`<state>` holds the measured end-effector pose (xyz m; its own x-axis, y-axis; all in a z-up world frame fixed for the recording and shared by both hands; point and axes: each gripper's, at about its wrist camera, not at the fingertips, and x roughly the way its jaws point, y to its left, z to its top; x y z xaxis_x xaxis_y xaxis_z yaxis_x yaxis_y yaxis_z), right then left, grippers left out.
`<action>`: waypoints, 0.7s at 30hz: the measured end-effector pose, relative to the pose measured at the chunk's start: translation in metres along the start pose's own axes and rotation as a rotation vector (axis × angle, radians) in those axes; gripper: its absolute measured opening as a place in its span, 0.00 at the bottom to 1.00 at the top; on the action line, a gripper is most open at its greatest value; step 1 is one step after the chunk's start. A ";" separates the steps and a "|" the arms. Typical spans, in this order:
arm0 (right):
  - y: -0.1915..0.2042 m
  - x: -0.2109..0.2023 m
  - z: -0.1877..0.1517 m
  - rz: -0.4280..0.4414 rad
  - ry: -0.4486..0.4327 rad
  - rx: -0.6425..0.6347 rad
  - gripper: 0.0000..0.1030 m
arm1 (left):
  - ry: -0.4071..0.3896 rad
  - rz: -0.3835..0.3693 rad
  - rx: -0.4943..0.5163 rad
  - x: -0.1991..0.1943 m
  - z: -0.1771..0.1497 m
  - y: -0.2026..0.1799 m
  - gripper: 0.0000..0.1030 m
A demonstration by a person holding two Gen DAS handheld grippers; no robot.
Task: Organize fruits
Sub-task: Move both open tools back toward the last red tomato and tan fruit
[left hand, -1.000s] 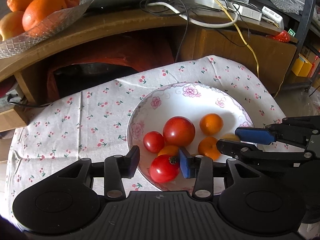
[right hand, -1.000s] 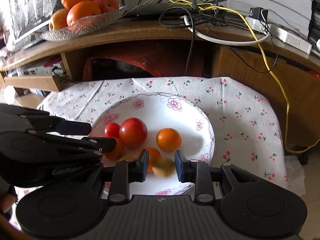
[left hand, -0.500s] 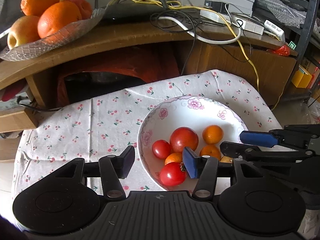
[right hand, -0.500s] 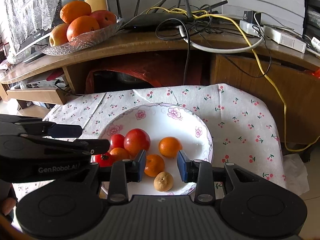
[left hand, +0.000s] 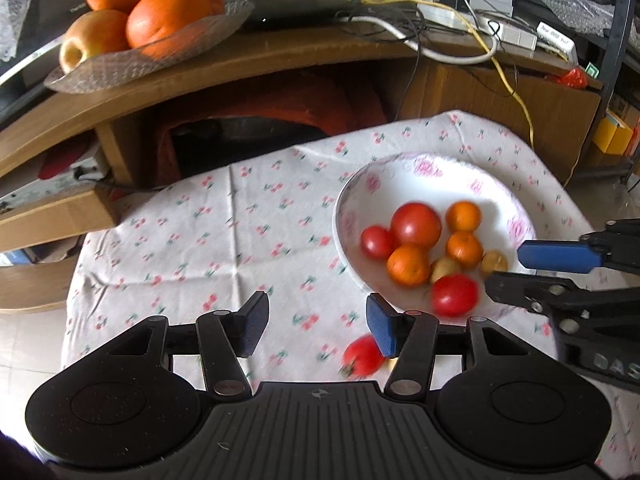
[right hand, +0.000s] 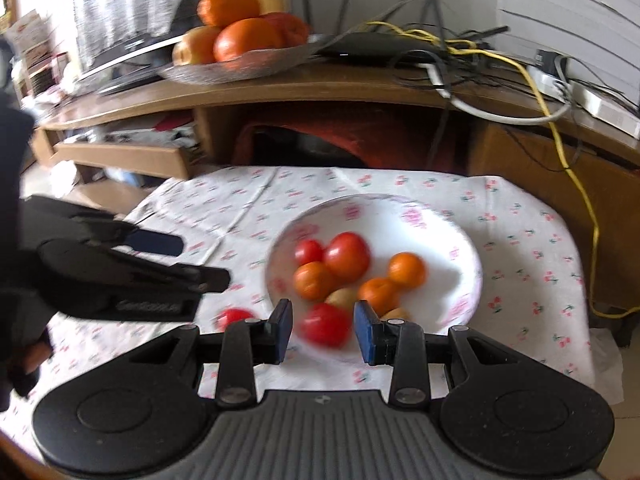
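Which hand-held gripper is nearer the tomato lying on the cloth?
Left. The tomato on the cloth sits right beside the left hand-held gripper, against its right finger. The right hand-held gripper is over the plate, framing another tomato.

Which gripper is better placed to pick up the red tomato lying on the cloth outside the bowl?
Left. The left gripper is open, with the stray tomato beside its right finger; the right gripper is lined up on a tomato at the bowl rim.
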<state>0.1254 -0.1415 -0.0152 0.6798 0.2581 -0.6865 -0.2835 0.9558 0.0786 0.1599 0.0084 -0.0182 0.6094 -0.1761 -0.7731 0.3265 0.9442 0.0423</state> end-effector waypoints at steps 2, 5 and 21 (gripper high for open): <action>0.009 -0.003 -0.005 0.020 0.006 -0.018 0.33 | 0.006 -0.002 0.003 -0.002 -0.005 0.004 0.60; 0.022 -0.003 -0.012 0.041 0.021 -0.041 0.33 | 0.010 -0.001 0.003 -0.005 -0.011 0.009 0.60; 0.042 0.041 -0.022 0.075 0.083 -0.077 0.33 | 0.042 -0.023 -0.002 -0.002 -0.028 0.025 0.63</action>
<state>0.1267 -0.0939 -0.0562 0.5974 0.3131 -0.7383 -0.3847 0.9197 0.0788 0.1465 0.0403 -0.0333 0.5710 -0.1855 -0.7997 0.3385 0.9407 0.0235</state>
